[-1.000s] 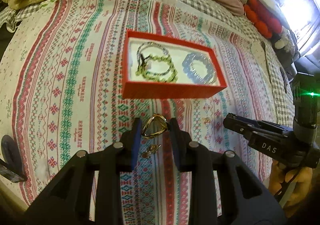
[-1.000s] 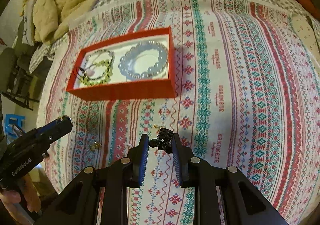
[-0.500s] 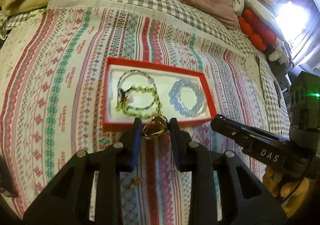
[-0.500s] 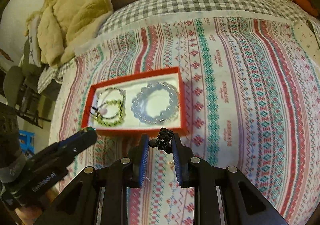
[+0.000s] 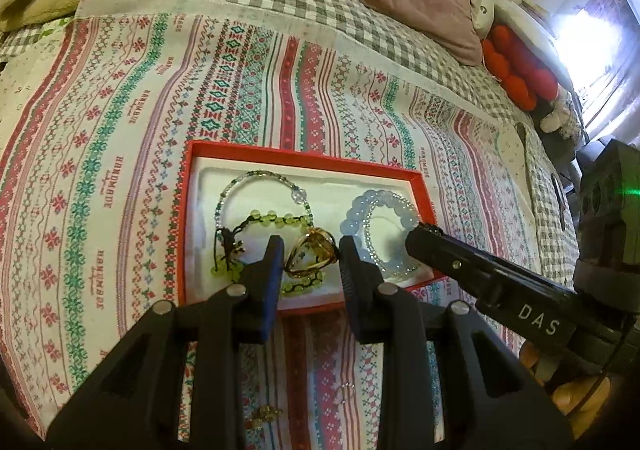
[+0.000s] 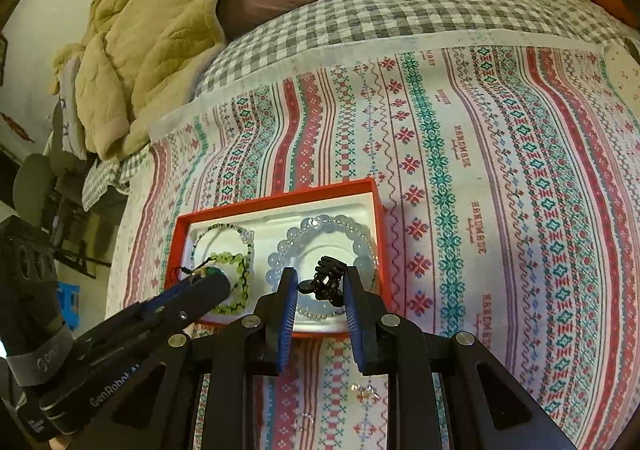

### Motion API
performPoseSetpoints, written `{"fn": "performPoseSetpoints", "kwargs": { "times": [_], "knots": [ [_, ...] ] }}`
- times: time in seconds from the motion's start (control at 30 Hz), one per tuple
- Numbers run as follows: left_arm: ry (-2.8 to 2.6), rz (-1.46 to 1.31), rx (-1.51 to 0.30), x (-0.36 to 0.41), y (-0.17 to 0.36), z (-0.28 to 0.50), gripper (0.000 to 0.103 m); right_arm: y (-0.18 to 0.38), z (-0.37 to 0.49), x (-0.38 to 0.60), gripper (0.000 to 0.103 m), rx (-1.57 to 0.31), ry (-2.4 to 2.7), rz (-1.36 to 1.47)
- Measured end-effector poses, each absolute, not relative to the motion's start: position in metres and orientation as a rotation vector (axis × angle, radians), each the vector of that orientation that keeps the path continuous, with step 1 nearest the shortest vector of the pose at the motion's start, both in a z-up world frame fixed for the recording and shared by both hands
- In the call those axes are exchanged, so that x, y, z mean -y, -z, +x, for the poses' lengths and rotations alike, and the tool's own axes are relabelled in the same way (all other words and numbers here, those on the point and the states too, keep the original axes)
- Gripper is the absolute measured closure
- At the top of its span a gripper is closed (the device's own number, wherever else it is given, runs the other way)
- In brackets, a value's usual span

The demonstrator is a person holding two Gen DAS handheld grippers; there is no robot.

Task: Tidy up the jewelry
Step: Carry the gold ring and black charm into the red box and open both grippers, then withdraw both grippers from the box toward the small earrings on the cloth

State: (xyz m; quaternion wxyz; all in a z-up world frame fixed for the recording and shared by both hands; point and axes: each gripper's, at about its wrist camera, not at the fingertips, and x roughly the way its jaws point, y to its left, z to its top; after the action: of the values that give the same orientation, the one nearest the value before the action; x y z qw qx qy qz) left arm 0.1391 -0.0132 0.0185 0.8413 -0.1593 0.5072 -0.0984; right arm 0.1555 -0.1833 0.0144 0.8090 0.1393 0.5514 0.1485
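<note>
i have the left tongs [image 5: 311, 254] clamped on a gold ring [image 5: 310, 256], and they hang over the near left part of the red box [image 5: 304, 158], just above the green bead bracelet [image 5: 272, 216] lying on the white lining. the right tongs [image 6: 322, 282] grip a small black clip-like piece [image 6: 328, 280]; i cannot tell exactly what it is. they sit over the near right part of the same box, above the pale blue bead bracelet [image 6: 288, 246]. a thin clear-bead bracelet [image 5: 256, 176] lies in the far left part of the box, overlapping the green one. the box rests on the striped patterned cloth [image 6: 500, 170] spread over the bed. nearer to me than the box, on that cloth, lie a few small pieces: a gold trinket [image 5: 264, 414], a thin little ring [image 5: 346, 390] and a small sparkly piece [image 6: 366, 392]. a beige blanket [image 6: 140, 50] is heaped at the far left.
</note>
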Motion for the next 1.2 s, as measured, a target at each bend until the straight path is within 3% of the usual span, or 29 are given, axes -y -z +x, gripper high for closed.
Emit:
{"fn": "performPoseSetpoints", "kwargs": {
  "times": [0.63, 0.8, 0.9, 0.97, 1.03, 1.2],
  "knots": [
    [0.197, -0.336, -1.058, 0.011, -0.022, 0.142, 0.072, -0.011, 0.16, 0.186, 0.077, -1.204, -0.339, 0.331],
    [0.189, -0.318, -1.053, 0.01, -0.028, 0.137, 0.068, -0.02, 0.153, 0.187, 0.076, -1.19, -0.344, 0.317],
    [0.184, -0.29, -1.042, 0.012, -0.033, 0.131, 0.057, -0.027, 0.147, 0.187, 0.072, -1.179, -0.353, 0.311],
    [0.182, -0.284, -1.03, 0.011, -0.037, 0.124, 0.043, -0.034, 0.143, 0.187, 0.067, -1.165, -0.353, 0.293],
    [0.179, -0.267, -1.025, 0.012, -0.041, 0.118, 0.04, -0.04, 0.138, 0.188, 0.048, -1.148, -0.356, 0.283],
    [0.161, -0.217, -1.022, 0.014, -0.047, 0.105, 0.028, -0.053, 0.124, 0.191, 0.044, -1.121, -0.356, 0.251]
  ]
}}
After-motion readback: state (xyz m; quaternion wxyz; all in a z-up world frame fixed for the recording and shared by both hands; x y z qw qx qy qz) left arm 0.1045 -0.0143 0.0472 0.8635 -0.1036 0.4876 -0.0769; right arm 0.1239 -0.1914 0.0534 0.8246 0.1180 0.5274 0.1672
